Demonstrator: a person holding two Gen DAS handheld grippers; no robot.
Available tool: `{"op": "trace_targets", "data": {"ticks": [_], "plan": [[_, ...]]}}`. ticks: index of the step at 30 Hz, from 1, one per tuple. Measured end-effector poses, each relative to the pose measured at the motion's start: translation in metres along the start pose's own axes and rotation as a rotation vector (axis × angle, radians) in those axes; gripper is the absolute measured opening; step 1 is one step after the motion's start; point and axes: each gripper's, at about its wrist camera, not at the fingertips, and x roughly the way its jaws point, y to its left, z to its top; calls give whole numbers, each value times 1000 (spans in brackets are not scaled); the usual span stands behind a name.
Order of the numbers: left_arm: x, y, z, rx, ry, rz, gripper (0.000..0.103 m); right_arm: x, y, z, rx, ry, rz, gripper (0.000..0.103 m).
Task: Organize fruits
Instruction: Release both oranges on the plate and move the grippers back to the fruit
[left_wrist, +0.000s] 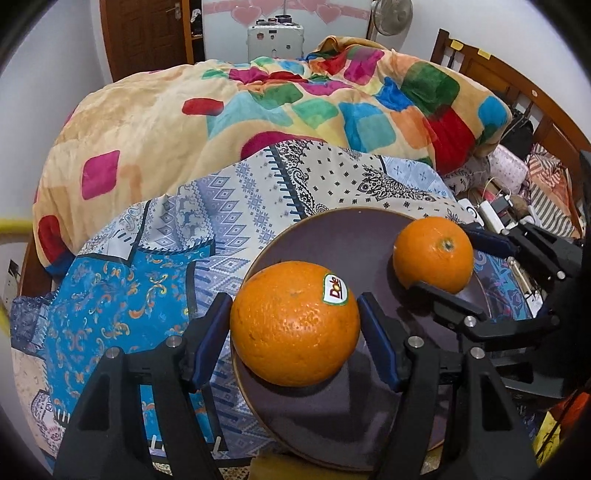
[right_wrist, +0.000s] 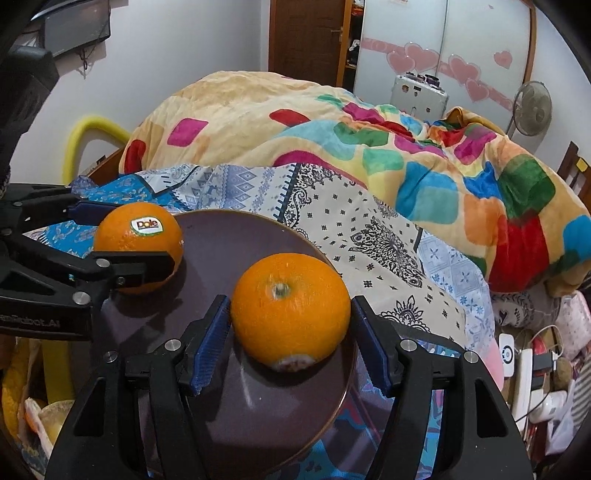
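Spread over the bed, a patterned cotton sheet (left_wrist: 258, 192) carries one round, dark, glossy plate (left_wrist: 332, 236), and on it sit two oranges with pebbled skin: a stickered orange (left_wrist: 295, 325) and a plain orange (right_wrist: 290, 310) with its stem scar up. One left tool (left_wrist: 293, 301) has its ribbed blue pads closed against the stickered orange, while one right tool (right_wrist: 289, 302) straddles the plain orange with narrow gaps at both pads. Behind lies one plush blanket (left_wrist: 147, 122) of coloured squares.

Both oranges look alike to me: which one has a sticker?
The orange between the left fingers: it bears a Dole sticker. The other orange shows only its stem end.
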Motion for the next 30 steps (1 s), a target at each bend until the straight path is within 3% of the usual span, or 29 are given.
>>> {"op": "trace_targets", "data": {"ticks": [2,5,8,17,30], "plan": [[-2,-1,-1,4,1,7,68,-5,2,0,-8,-10,-3,71],[-13,-1,-1,0,-37,8,71,-12,4,-2,-19,-23,-10,72],[-31,1,0,-11,-92,14,83,-21,4,-5,-17,-38,-10,72],[-88,3,-16,-23,-203,71,84,-62,9,-10,-23,-105,-33,72],[-144,-15,-84,19,-259,149,84,-117,27,-42,-21,-176,-8,73]]}}
